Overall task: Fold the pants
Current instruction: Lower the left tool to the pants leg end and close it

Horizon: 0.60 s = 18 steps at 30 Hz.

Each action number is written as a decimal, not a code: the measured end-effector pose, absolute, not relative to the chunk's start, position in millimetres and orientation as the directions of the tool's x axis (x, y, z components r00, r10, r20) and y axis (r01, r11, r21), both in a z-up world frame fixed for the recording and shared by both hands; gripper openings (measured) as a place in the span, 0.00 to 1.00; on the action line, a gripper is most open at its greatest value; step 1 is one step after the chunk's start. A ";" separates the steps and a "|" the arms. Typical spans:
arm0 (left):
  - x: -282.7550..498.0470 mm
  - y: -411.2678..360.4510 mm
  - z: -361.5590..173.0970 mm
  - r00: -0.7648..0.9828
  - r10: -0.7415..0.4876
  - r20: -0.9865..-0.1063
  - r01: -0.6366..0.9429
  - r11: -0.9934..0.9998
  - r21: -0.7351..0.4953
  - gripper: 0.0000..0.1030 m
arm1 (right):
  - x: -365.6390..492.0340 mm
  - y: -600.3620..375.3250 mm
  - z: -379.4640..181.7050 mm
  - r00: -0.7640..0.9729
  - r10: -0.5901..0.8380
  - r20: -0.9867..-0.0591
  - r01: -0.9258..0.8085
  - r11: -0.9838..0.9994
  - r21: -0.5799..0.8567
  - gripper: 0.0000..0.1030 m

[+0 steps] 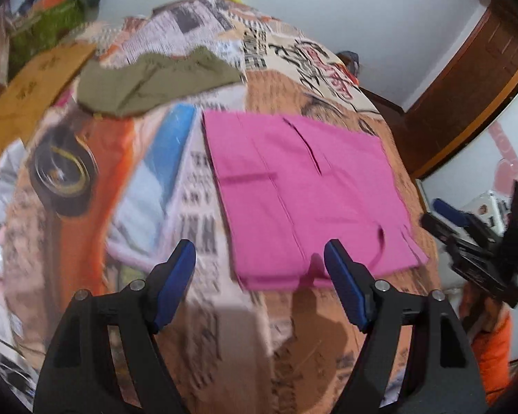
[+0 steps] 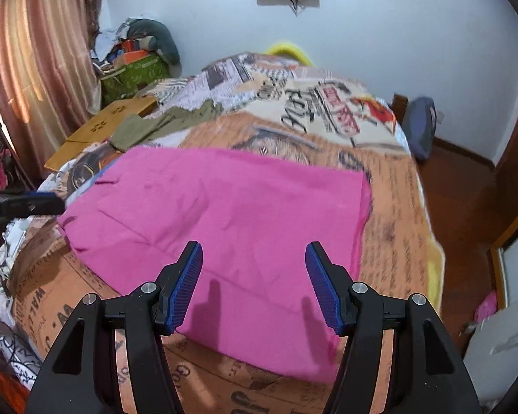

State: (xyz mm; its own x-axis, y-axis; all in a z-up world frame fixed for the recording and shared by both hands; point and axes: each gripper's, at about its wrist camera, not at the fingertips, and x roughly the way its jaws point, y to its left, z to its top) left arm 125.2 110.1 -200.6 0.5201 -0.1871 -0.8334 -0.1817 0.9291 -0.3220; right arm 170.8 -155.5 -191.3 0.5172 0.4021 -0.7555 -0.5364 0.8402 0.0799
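Each black tool (image 1: 259,269) has blue ribbed pads (image 2: 186,286) and silver screws.

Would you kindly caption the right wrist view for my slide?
Open right gripper above folded pink pants on a patterned bedspread.

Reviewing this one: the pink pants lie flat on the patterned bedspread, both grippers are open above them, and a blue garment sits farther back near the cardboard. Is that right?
Not quite. The garment farther back near the cardboard is olive green, not blue; both wrist views show it. The rest holds: the pink pants lie flat on the patterned bedspread, and the left gripper and right gripper are open above them.
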 end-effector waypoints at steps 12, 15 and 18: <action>109.0 85.4 -217.2 0.496 -0.312 -0.810 -0.131 0.896 -0.425 0.78 | 161.6 -161.8 -217.9 0.449 0.389 -0.805 -0.522 0.845 0.117 0.56; 109.5 74.3 -219.8 0.492 -0.314 -0.812 -0.113 0.901 -0.418 0.84 | 160.5 -161.8 -220.5 0.442 0.395 -0.805 -0.520 0.845 0.129 0.56; 113.1 64.4 -222.3 0.495 -0.307 -0.813 -0.104 0.908 -0.406 0.93 | 158.8 -162.1 -221.1 0.445 0.399 -0.801 -0.524 0.842 0.128 0.56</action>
